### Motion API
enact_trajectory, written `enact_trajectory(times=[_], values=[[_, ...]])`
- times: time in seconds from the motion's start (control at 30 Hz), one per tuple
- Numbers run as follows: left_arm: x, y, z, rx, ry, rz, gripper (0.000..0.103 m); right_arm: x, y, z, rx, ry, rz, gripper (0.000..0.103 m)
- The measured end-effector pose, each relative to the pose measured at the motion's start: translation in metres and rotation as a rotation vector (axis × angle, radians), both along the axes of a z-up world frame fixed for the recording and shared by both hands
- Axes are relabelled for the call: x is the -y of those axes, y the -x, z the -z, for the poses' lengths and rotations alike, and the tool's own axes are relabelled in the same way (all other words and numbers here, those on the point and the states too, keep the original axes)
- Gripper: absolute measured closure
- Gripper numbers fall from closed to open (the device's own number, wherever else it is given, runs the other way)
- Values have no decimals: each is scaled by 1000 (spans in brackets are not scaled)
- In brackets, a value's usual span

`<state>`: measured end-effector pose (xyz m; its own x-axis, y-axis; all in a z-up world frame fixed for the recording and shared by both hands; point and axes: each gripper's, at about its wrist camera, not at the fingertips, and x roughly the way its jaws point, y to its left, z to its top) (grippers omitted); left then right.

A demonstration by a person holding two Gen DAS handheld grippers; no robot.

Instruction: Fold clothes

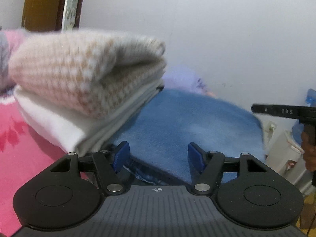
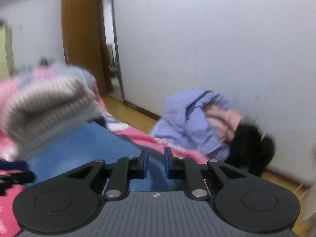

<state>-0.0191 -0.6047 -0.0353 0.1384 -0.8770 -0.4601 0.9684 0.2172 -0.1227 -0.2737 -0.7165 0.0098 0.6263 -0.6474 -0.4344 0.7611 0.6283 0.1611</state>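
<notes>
Left wrist view: left gripper [image 1: 159, 155] gapes empty over flat blue fleece garment [image 1: 189, 126], beside folded beige-checked knit stack [image 1: 79, 83]. Right gripper [image 2: 156, 163] stands slightly parted, holding nothing.

White wall [image 2: 217, 49] seen behind everything. Brown door [image 2: 79, 39] seen at left, standing open beside dark doorway [image 2: 113, 59]. Wood floor [image 2: 134, 114] seen along bottom of wall. Pink cover [image 1: 23, 138] spread under the piles, red leaf shapes printed on it. White box [image 1: 284, 158] seen low at right in left view, blurred, too unclear to name.
</notes>
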Motion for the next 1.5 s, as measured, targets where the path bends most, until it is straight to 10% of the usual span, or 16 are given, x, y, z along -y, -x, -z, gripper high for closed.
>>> enact_trajectory(times=[0.4, 0.83, 1.5], values=[[15, 66, 18, 152, -150, 101, 35, -67, -11, 37, -139, -1, -96, 86], [-1, 67, 5, 76, -186, 21, 30, -23, -6, 26, 23, -75, 20, 86], [-119, 103, -39, 157, -174, -77, 21, -216, 69, -4, 114, -77, 16, 64]])
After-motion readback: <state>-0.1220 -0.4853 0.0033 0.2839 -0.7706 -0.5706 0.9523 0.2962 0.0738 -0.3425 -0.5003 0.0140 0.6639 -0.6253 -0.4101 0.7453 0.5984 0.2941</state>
